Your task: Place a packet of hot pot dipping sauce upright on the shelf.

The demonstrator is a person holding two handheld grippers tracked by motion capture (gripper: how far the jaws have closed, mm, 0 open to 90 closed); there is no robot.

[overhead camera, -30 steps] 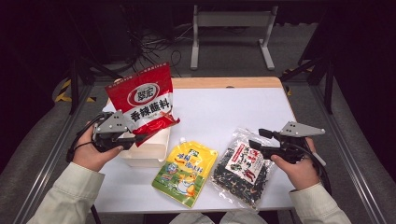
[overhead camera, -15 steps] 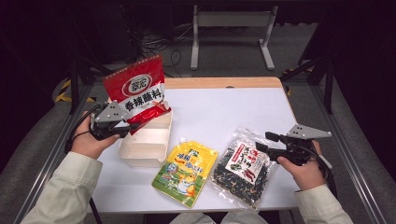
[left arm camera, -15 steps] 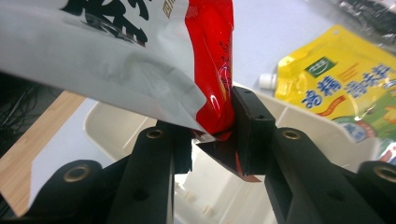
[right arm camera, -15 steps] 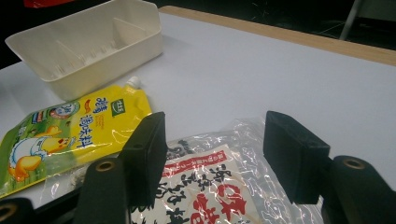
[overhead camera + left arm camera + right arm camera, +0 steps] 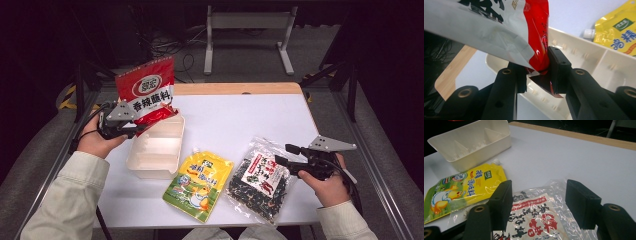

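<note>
The left tool holds a red bag by its bottom edge, with its two black jaws pressed tight on the shiny red corner, as the left gripper view shows close up. The red bag stands up in the air at the far left of the desk, above the far end of a cream box. The box sits on the left part of the desk with its top open, and thin walls split it into parts. A yellow pouch with a white cap lies flat just to the right of the box, near the front edge of the desk. To the right of the pouch lies a clear bag full of dark bits, with a white and red label on it. The right tool is at the right edge of this clear bag. Its jaws stand wide apart over the bag's top end and do not press on it. In the right gripper view the label shows between the two jaws. The person's hands hold both tools from the near side.
</note>
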